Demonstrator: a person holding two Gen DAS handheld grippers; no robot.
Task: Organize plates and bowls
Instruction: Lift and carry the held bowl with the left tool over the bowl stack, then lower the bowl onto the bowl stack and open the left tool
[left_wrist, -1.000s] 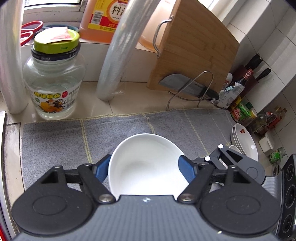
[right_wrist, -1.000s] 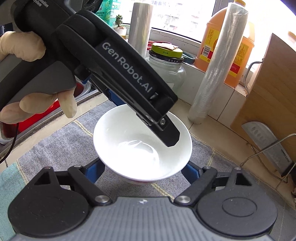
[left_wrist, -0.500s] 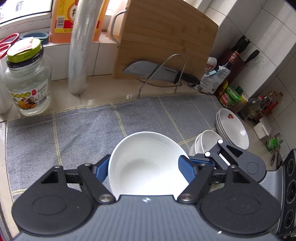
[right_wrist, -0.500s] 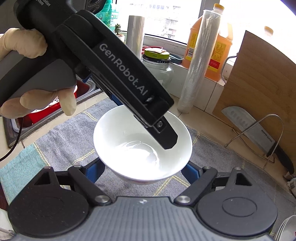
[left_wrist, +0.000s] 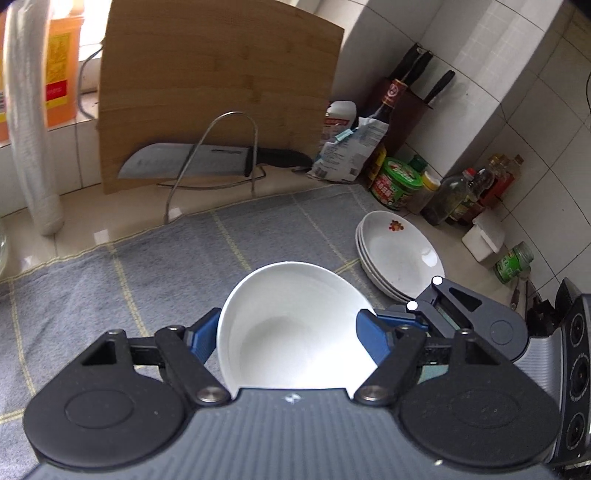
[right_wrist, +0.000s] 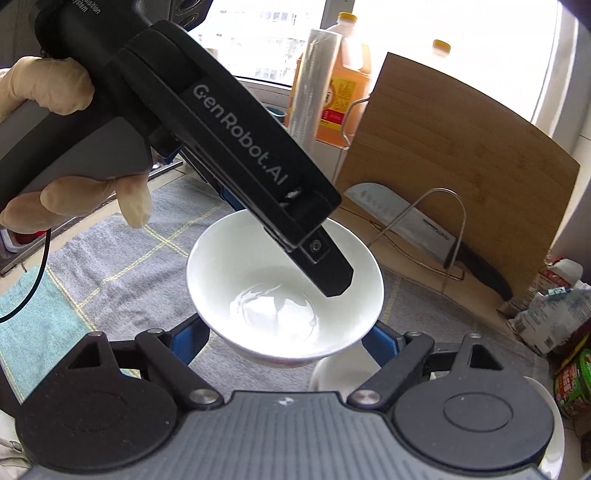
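A white bowl (left_wrist: 291, 328) is held above the grey mat between both grippers. My left gripper (left_wrist: 290, 332) is shut on its rim; in the right wrist view its finger reaches down inside the bowl (right_wrist: 284, 295). My right gripper (right_wrist: 284, 338) holds the same bowl with its blue pads against the bowl's sides. A stack of white plates (left_wrist: 399, 254) with a red flower mark lies to the right on the mat's edge. Another white bowl (right_wrist: 332, 373) shows just under the held one.
A cleaver (left_wrist: 192, 164) rests on a wire rack before a wooden cutting board (left_wrist: 218, 85). Bottles, jars and a knife block (left_wrist: 410, 96) crowd the right corner. A plastic-wrap roll (left_wrist: 29, 122) and orange oil bottle (right_wrist: 343, 88) stand by the window.
Both grippers have carried the bowl to the right along the mat, away from the glass jar. The plate stack and the lower bowl have come closer.
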